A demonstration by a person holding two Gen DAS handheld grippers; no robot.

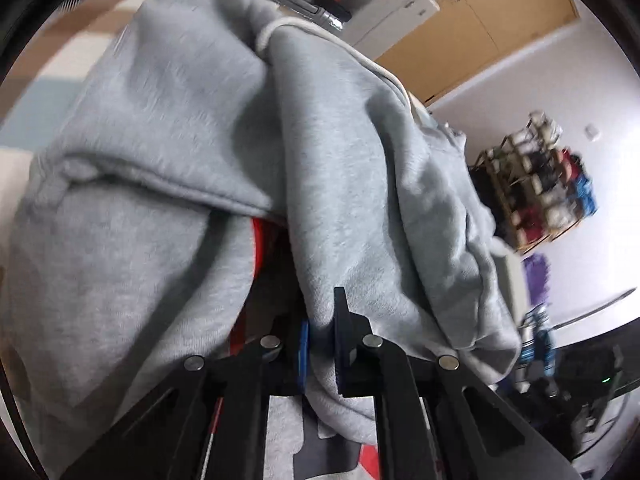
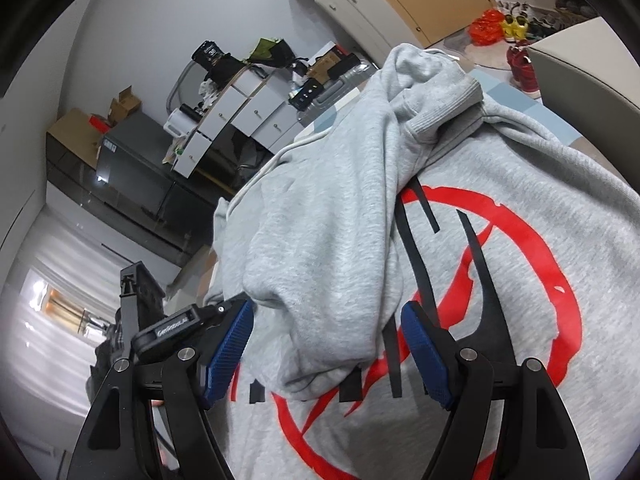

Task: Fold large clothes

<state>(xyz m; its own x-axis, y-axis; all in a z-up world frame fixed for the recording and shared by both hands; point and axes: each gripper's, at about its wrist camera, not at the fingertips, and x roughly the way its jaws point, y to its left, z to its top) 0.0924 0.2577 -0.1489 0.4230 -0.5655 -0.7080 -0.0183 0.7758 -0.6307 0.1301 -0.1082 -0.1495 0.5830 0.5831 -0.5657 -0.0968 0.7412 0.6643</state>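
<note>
2 grippers are at the grey hoodie. The left gripper pinches a fold of it tight. The right gripper has its jaws wide apart around a bunched sleeve.

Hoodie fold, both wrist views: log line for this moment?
stage: fold under way | left tool: shut on grey hoodie fabric | right tool: open over bunched sleeve | red print: face up
</note>
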